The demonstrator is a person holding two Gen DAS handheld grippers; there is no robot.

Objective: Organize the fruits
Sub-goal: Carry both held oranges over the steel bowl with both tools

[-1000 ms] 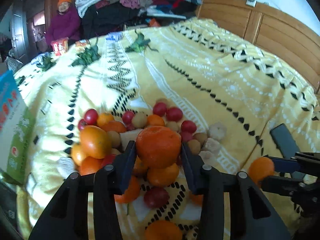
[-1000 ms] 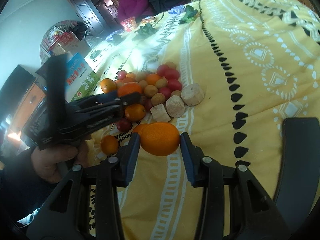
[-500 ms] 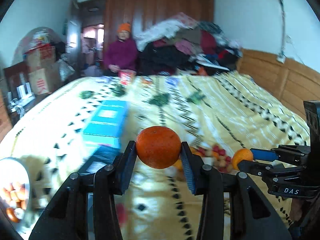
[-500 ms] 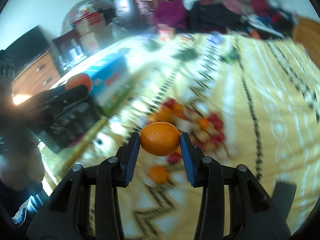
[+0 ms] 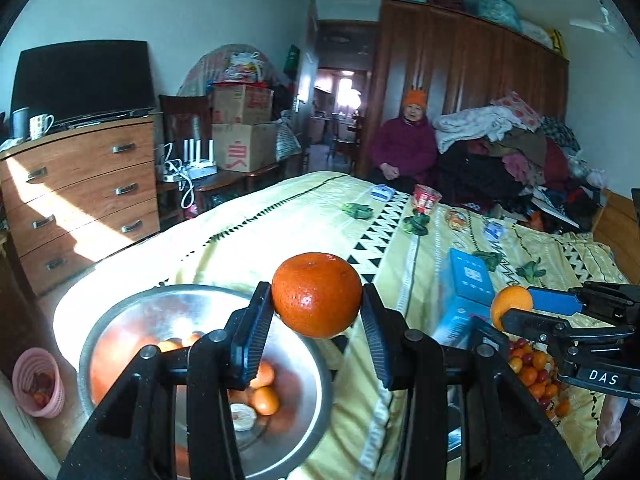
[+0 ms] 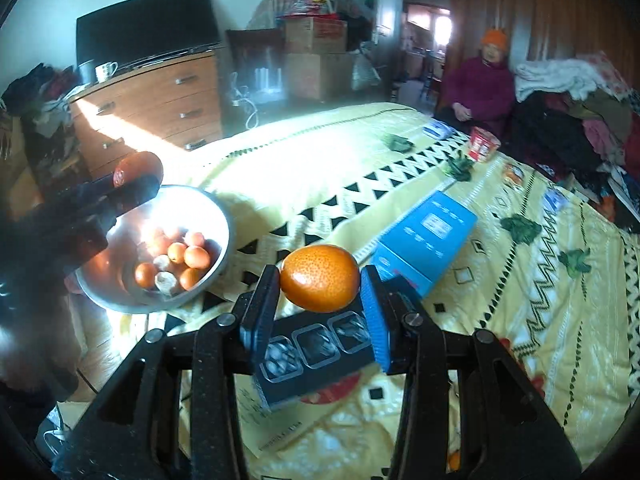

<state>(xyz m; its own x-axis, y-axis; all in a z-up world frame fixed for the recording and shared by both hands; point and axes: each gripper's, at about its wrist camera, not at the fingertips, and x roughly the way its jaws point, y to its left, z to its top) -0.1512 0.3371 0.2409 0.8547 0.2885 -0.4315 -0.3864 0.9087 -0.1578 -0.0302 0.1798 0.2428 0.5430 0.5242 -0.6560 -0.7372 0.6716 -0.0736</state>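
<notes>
My left gripper (image 5: 317,312) is shut on a dark orange tangerine (image 5: 317,295) and holds it in the air just right of a steel bowl (image 5: 120,312) that has several small oranges in it. My right gripper (image 6: 320,294) is shut on a lighter orange (image 6: 320,278) above the bed, right of the same bowl (image 6: 216,216). The right gripper with its orange (image 5: 511,306) shows at the right in the left wrist view. The left gripper with its tangerine (image 6: 136,170) shows over the bowl's left rim in the right wrist view. A pile of small fruits (image 5: 534,372) lies on the bed.
A blue box (image 6: 430,232) and a dark box (image 6: 316,356) lie on the yellow bedspread (image 6: 360,160). A wooden dresser (image 5: 84,196) stands left of the bed, with a pink basket (image 5: 38,388) on the floor. A person in purple (image 5: 406,148) sits at the far end.
Both grippers have swung left from the fruit pile towards the steel bowl, each still holding its orange. The bowl has come into view in both cameras.
</notes>
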